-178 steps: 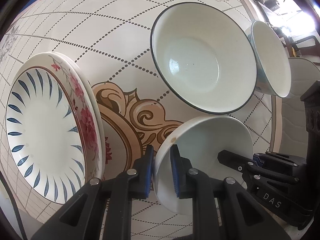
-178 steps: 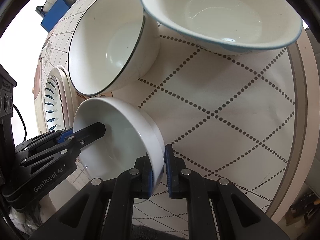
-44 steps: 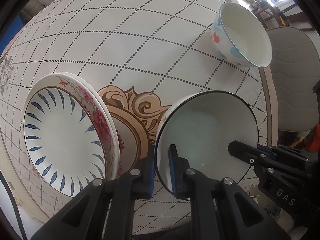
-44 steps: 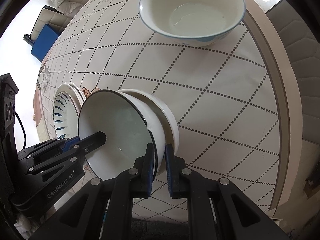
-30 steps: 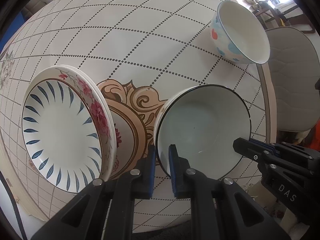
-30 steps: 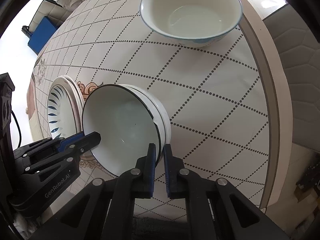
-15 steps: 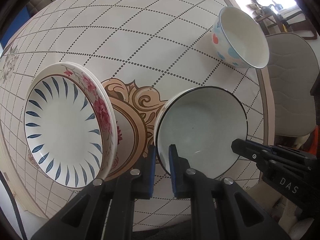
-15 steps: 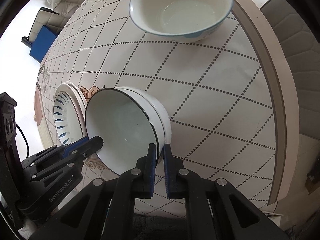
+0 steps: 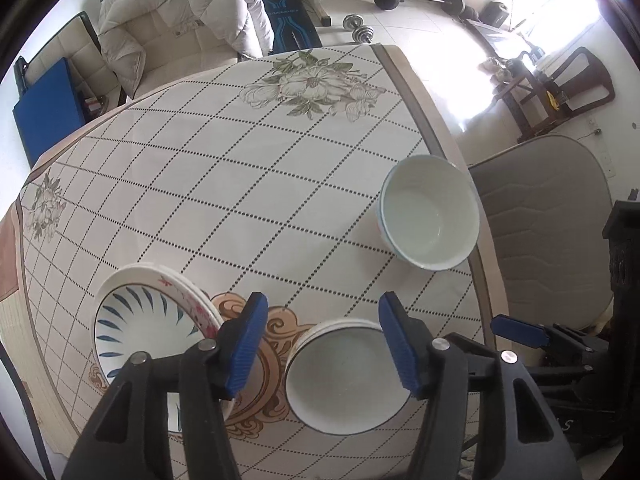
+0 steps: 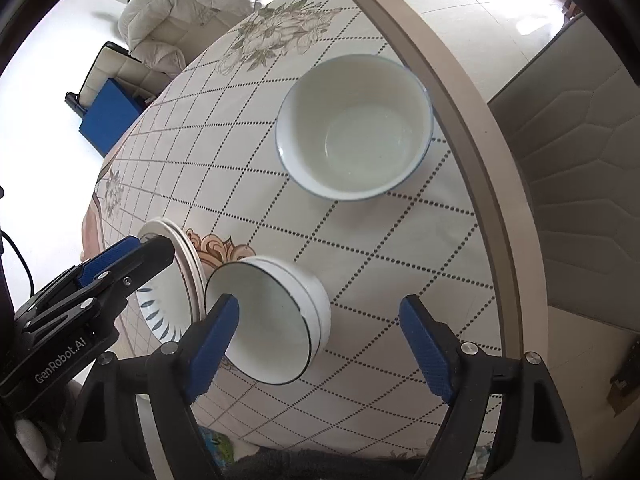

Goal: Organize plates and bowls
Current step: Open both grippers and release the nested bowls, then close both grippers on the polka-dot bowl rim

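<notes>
Two nested white bowls (image 9: 340, 372), the inner one with a dark rim, sit on the table near its front edge; they also show in the right wrist view (image 10: 272, 320). My left gripper (image 9: 322, 348) is open and empty, raised above them. My right gripper (image 10: 316, 344) is open and empty, also above the stack. A stack of plates (image 9: 132, 328), the top one with blue strokes, the lower with red flowers, lies to the left; it shows in the right wrist view (image 10: 168, 312). A blue-rimmed bowl (image 9: 430, 224) stands alone near the right table edge, seen also from the right wrist (image 10: 356, 128).
The table wears a cloth with a dotted diamond grid (image 9: 240, 168) and a brown ornament (image 9: 276, 320). A padded grey chair (image 9: 548, 232) stands right of the table. A sofa with a white duvet (image 9: 180, 20), a blue mat and barbells lie beyond the far edge.
Both grippers have opened, let go of the nested bowls' rim and lifted back. The bowls now rest on the table beside the plates.
</notes>
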The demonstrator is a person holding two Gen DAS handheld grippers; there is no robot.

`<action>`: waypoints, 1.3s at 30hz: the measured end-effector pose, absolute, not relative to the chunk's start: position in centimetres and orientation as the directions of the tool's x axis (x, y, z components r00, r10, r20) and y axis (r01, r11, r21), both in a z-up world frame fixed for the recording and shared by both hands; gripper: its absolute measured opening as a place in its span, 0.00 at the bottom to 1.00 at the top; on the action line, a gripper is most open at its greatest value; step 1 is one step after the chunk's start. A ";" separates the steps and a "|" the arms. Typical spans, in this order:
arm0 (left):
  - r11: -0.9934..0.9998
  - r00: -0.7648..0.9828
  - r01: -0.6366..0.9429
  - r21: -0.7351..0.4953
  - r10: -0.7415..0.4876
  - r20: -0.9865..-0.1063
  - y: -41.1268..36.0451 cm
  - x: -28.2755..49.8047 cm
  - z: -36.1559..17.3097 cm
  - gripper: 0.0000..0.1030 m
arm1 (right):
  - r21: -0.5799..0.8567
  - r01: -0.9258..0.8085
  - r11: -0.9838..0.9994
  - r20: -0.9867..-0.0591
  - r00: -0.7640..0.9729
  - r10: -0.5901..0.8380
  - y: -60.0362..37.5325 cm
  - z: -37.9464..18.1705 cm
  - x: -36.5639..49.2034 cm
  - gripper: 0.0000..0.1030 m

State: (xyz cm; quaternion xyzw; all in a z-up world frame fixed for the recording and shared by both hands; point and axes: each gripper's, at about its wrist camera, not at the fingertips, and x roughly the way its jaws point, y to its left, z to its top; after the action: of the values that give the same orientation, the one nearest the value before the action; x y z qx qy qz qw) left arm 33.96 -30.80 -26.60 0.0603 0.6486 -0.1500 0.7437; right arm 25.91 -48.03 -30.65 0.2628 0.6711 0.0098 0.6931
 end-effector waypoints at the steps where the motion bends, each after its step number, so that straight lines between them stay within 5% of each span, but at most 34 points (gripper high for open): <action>1: 0.945 0.112 0.307 -0.109 -0.150 -0.982 -31.4 34.7 -26.6 0.54 | 0.377 0.349 0.858 -0.925 0.105 0.364 -48.7 -30.5 26.3 0.82; 15: 0.917 -0.060 0.383 -0.110 -0.094 -0.994 -39.1 41.8 -33.0 0.54 | 0.324 0.474 0.819 -0.945 0.123 0.303 -56.3 -33.6 32.1 0.81; 18: 0.909 -0.089 0.405 -0.100 -0.070 -0.994 -40.2 41.9 -34.6 0.52 | 0.308 0.478 0.822 -0.949 0.097 0.300 -56.7 -34.9 33.0 0.69; 23: 0.905 -0.141 0.412 -0.104 -0.049 -0.989 -41.3 42.1 -36.8 0.17 | 0.310 0.485 0.818 -0.943 0.051 0.328 -56.8 -37.5 34.2 0.38; 25: 0.907 -0.144 0.409 -0.102 -0.046 -0.989 -41.4 42.2 -37.1 0.13 | 0.306 0.487 0.818 -0.942 0.033 0.334 -56.8 -38.4 34.5 0.18; 27: 0.907 -0.136 0.410 -0.096 -0.044 -0.990 -41.5 42.1 -37.1 0.09 | 0.335 0.488 0.806 -0.931 0.038 0.364 -56.7 -38.8 34.6 0.09; 39: 0.906 -0.116 0.411 -0.104 -0.061 -0.991 -40.8 42.0 -35.7 0.08 | 0.320 0.466 0.825 -0.938 0.032 0.345 -55.8 -37.7 35.1 0.08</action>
State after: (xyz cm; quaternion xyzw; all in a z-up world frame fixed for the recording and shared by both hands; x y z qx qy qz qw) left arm 42.02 -40.83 -35.66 0.1207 0.7249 -0.1803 0.6537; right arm 35.14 -55.82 -37.74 0.2923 0.6940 -0.0461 0.6563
